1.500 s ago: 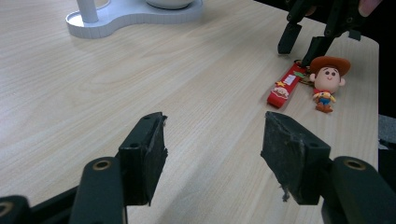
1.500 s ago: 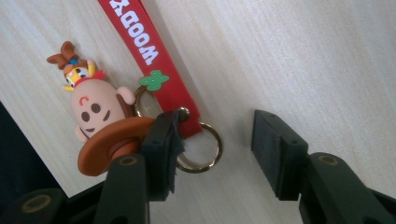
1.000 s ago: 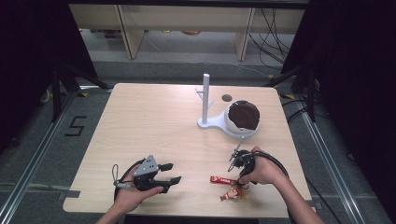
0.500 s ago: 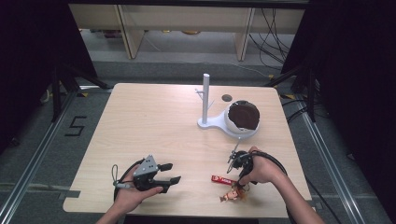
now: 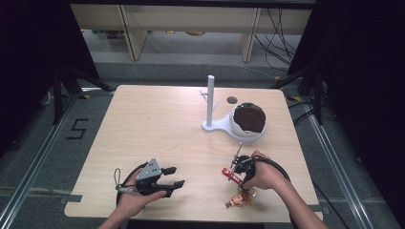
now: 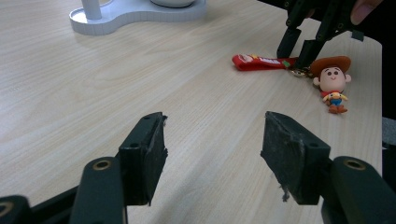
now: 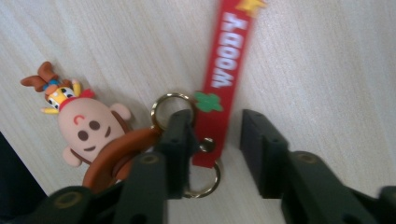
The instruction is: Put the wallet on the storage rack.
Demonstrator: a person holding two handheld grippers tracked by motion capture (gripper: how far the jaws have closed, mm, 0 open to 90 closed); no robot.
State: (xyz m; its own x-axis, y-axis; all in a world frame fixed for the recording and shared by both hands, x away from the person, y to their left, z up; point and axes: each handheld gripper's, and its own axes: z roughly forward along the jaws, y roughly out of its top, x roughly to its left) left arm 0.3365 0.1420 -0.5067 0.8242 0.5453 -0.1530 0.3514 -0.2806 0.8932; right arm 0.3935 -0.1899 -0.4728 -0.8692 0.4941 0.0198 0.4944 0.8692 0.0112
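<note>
Right gripper view: right tongs [image 7: 215, 154] have just been closing, straddling but not yet pinching the red strap [image 7: 224, 84] flat on the table [image 7: 327, 70], likely light, floppy, so grab near the ring [image 7: 170, 109]; left tongs [image 5: 169, 176] spread, idle.

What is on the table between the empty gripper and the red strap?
Nothing: the left gripper view shows bare wood from the left gripper to the red strap.

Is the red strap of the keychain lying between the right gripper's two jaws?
Yes, in the right gripper view the red strap runs down between the right gripper's jaws, close by one jaw and clear of the other.
</note>
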